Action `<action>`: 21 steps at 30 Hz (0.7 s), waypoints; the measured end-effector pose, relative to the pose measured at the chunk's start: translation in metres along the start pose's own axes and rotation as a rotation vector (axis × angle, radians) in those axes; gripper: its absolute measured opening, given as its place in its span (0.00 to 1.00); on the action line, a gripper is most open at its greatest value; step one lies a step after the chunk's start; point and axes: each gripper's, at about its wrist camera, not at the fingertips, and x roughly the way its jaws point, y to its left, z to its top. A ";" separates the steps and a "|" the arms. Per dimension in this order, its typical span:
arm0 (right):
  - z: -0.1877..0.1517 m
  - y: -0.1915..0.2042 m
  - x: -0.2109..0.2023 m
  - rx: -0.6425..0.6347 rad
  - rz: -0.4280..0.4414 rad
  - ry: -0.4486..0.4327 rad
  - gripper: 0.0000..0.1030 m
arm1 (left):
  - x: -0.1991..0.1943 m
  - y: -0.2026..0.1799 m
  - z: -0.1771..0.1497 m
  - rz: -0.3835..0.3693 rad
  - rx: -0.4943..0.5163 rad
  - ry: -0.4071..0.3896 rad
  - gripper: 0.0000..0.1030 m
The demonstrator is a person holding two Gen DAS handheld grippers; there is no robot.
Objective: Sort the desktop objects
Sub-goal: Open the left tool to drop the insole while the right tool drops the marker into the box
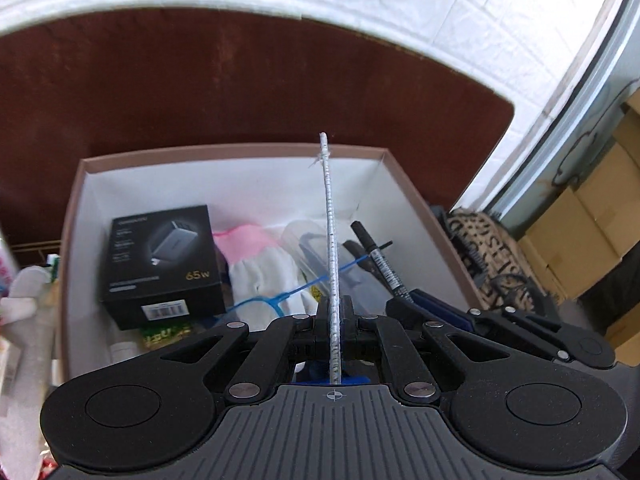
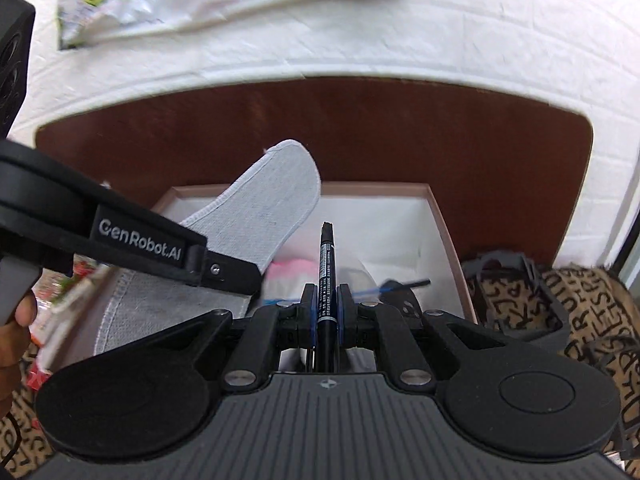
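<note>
Both my wrist cameras look forward and downward, close above the open box [image 1: 240, 152] [image 2: 440, 208] — shared view — brown table [image 1: 240, 80] [image 2: 400, 128] beyond.

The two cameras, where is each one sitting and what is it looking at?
Left wrist: sits on the left gripper, looking down into the open box; its shut fingers pinch a grey insole edge-on.
Right wrist: sits on the right gripper, facing the same box; its fingers clamp a black marker. The left gripper and a hand show too.
Shared: box, insole, marker, brown tabletop.
</note>
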 end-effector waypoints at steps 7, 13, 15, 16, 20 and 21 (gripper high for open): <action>-0.004 -0.013 0.021 0.004 -0.031 0.034 0.11 | 0.027 0.003 0.004 0.013 0.010 0.047 0.00; -0.005 -0.011 0.031 -0.023 -0.046 0.051 0.11 | 0.028 -0.001 0.004 0.031 0.056 0.037 0.27; -0.006 -0.009 0.030 -0.044 -0.054 0.040 0.12 | 0.021 -0.004 0.002 0.051 0.074 -0.006 0.71; -0.007 -0.007 0.029 -0.058 -0.054 0.031 0.15 | 0.016 -0.005 0.001 0.064 0.081 -0.036 0.82; -0.009 0.000 0.019 -0.112 -0.072 -0.014 0.68 | -0.004 -0.008 -0.005 0.119 0.104 -0.162 1.00; -0.010 0.003 0.016 -0.132 -0.078 -0.027 0.73 | -0.007 -0.009 -0.005 0.120 0.112 -0.164 1.00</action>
